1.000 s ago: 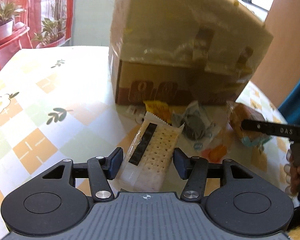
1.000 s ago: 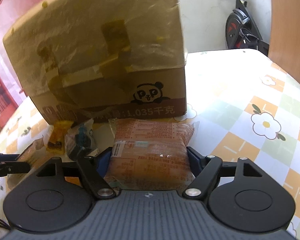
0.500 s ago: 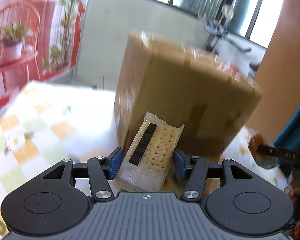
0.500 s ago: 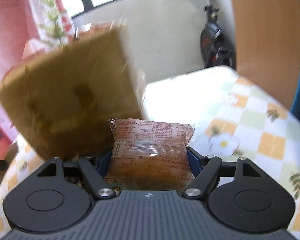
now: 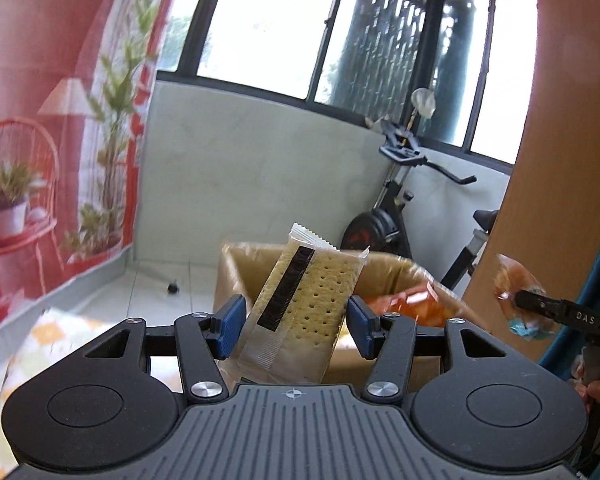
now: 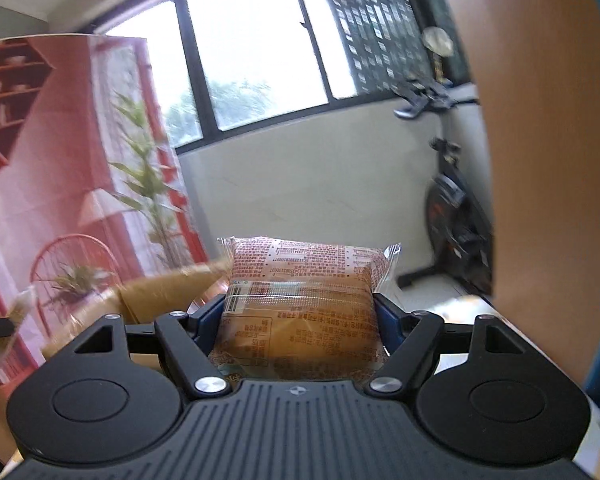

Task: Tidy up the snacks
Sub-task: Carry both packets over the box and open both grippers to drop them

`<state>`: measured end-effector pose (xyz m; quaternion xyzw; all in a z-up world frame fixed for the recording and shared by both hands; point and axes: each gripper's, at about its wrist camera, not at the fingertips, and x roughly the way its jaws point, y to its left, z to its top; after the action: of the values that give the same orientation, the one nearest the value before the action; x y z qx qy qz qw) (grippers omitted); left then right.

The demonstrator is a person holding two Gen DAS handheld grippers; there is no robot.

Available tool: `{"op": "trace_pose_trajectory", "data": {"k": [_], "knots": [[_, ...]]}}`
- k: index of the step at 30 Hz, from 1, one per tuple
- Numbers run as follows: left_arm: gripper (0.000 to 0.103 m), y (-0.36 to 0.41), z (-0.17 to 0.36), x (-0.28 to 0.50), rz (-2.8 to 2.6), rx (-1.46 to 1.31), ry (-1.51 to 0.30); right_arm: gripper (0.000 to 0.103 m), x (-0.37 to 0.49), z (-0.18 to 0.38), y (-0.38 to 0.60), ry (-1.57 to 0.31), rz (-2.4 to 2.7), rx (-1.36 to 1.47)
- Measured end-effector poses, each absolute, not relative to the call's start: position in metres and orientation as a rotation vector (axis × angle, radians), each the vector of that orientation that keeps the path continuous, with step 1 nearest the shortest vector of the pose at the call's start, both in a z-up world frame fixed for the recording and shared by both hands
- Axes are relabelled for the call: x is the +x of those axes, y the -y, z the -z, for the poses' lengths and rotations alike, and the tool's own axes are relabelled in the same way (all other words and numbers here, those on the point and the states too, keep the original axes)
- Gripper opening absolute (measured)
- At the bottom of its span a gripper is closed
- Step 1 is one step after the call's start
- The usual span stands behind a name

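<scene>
Snacks now up off the table: cracker pack point(image 5: 300, 312) clamped in left gripper point(image 5: 296, 326), bun point(image 6: 300, 312) clamped in right gripper point(image 6: 300, 330), both level with the open box point(image 5: 384, 276), ready to drop in.

Table point(image 5: 36, 336): visible only in slivers, at near left in the left wrist view and at near right in the right wrist view.
Table covering: pale cloth checked in orange and white squares; blurred, pattern detail unreadable.
Cardboard box point(image 5: 228, 280): brown, open at the top, in the middle just beyond the near table edge; base hidden, so contact with the table cannot be told.
Floor point(image 5: 148, 280): pale tiles, far behind the table, running up to the white wall.
Exercise bike point(image 5: 384, 232): standing on the floor at far right, close to the wall.
Small dark object point(image 5: 173, 288): on the tiles, left of the box; too small to identify.
</scene>
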<state>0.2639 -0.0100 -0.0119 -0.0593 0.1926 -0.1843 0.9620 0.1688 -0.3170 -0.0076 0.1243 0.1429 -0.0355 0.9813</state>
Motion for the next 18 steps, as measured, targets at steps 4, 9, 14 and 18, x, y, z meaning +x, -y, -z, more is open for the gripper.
{"op": "trace_pose_trajectory", "data": {"k": [4, 9, 14, 18], "knots": [[0.058, 0.021, 0.012, 0.285, 0.391, -0.151, -0.405, 0.077, 0.202, -0.006, 0.299, -0.26, -0.009, 0.207], [0.058, 0.034, 0.014, 0.307, 0.401, -0.128, -0.439, 0.077, 0.25, -0.011, 0.27, -0.28, -0.106, 0.187], [0.058, 0.031, 0.022, 0.326, 0.396, -0.131, -0.483, 0.077, 0.293, -0.005, 0.242, -0.313, -0.148, 0.11], [0.058, 0.031, 0.029, 0.332, 0.417, -0.151, -0.511, 0.077, 0.315, 0.007, 0.221, -0.357, -0.137, 0.034]]}}
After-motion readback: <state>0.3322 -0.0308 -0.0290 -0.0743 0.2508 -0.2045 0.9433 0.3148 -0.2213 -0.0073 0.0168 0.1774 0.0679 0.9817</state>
